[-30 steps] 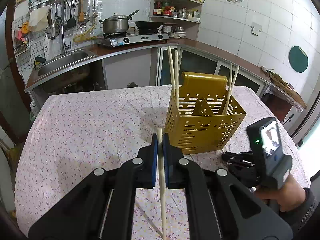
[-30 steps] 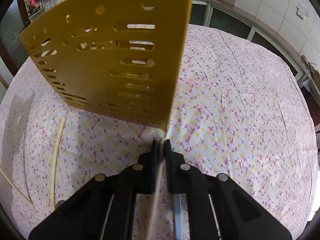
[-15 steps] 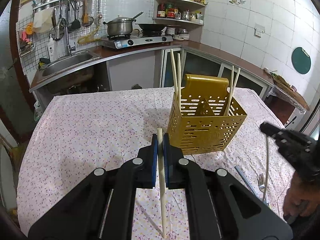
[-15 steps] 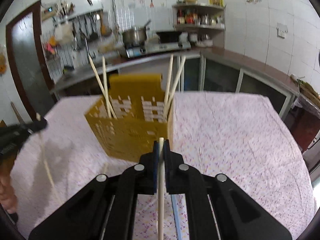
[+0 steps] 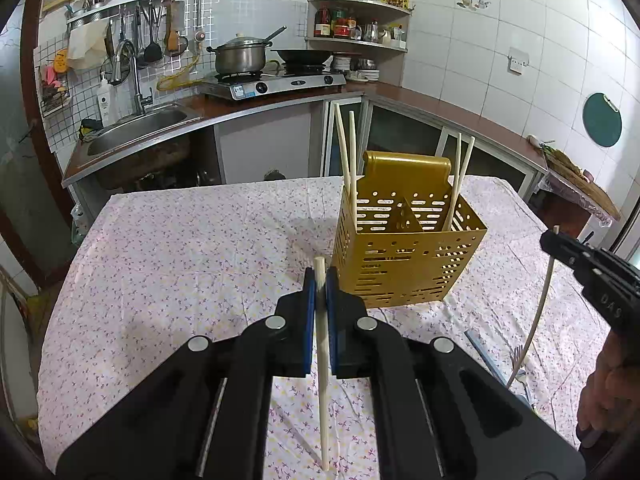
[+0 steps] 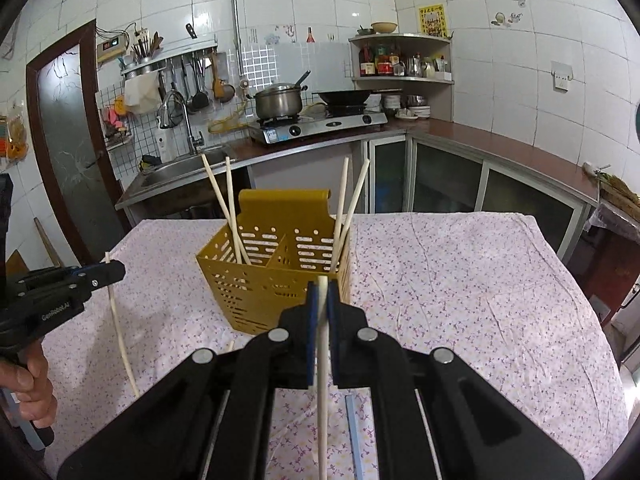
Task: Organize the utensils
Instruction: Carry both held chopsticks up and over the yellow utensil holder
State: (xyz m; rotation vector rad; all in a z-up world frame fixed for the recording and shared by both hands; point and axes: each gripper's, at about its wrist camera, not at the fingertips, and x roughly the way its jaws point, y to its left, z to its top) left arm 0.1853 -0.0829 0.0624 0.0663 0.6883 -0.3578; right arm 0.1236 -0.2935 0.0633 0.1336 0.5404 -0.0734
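Lettering first, on my left wrist view: the right gripper [image 5: 554, 240] at the frame's right edge reads "DAS" along its black body, turned sideways. My left gripper [image 5: 320, 280] has its blue pads [image 5: 309, 300] pinched on one pale chopstick [image 5: 322, 360], which stands near upright above the floral tablecloth [image 5: 180, 260]. Just beyond sits the gold perforated caddy [image 5: 404, 268] on the table, and I count four chopsticks in it: two in the left compartment [image 5: 346, 156], two in the right [image 5: 460, 176]. The right gripper's jaws are closed on a second chopstick [image 5: 540, 312] hanging down. A fork [image 5: 518, 356] and a blue strip [image 5: 480, 350] lie on the cloth below it; what the strip is, I can't tell.

Over to my right wrist view: "GenRobot.AI" reads on the left gripper [image 6: 116, 270], clamped on its chopstick [image 6: 120, 336]. My right gripper [image 6: 322, 300] pinches its own chopstick [image 6: 323, 380], tip just in front of the caddy [image 6: 272, 296]. Four sticks again, two per side.
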